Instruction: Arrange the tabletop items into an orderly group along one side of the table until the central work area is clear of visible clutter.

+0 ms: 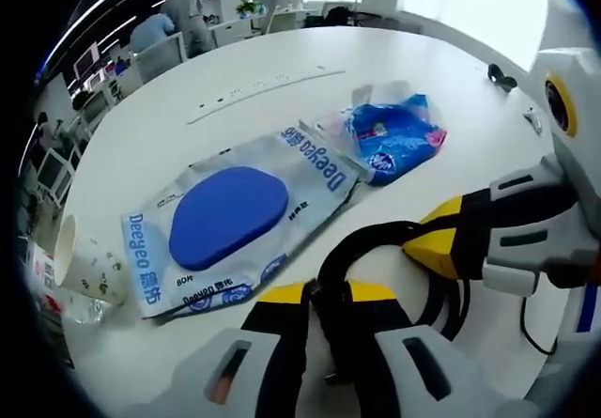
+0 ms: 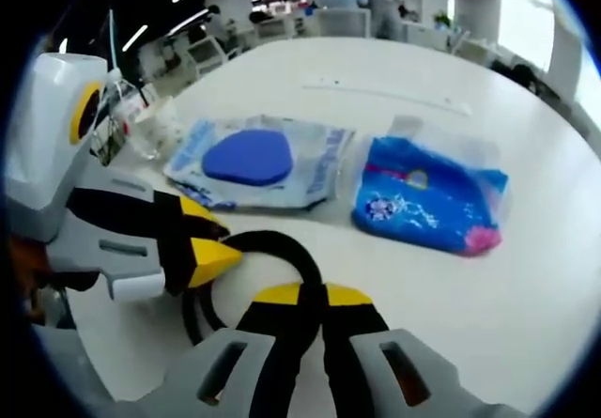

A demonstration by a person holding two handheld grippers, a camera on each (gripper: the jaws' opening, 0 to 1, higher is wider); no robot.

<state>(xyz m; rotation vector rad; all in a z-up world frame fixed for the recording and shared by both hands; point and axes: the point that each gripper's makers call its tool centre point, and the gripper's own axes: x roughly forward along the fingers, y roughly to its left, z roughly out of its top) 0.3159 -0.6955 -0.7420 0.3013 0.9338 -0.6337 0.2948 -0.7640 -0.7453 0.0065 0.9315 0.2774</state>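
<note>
Currently both over white round table (image 1: pixel 235 80), low and close to its surface.

Left gripper (image 1: pixel 324 296): jaws pressed together at the yellow tips, pinching a black looped cable (image 1: pixel 376 239). Right gripper (image 2: pixel 324 296): jaws likewise closed tip to tip, gripping same black loop. Each tool visible in the other's view: right one entering left gripper view from the right with its yellow tip touching the loop; left one entering right gripper view from the left, yellow tip at the loop.

Task items, all lying flat on table ahead of the jaws:
- Deeyeo wipes pack (image 1: pixel 239 221), pale with large blue oval, just beyond the cable.
- Blue printed pouch (image 1: pixel 394 136) with clear plastic flap, beside the wipes pack, edges near or touching; cannot tell which.
- Paper cup (image 1: pixel 84 263) tipped on its side next to a clear plastic cup (image 2: pixel 155 127), near table edge just past the wipes pack.
- Small dark object (image 1: pixel 502 78) far across table, too small to identify.

Background: office desks, chairs, people standing at far end.
</note>
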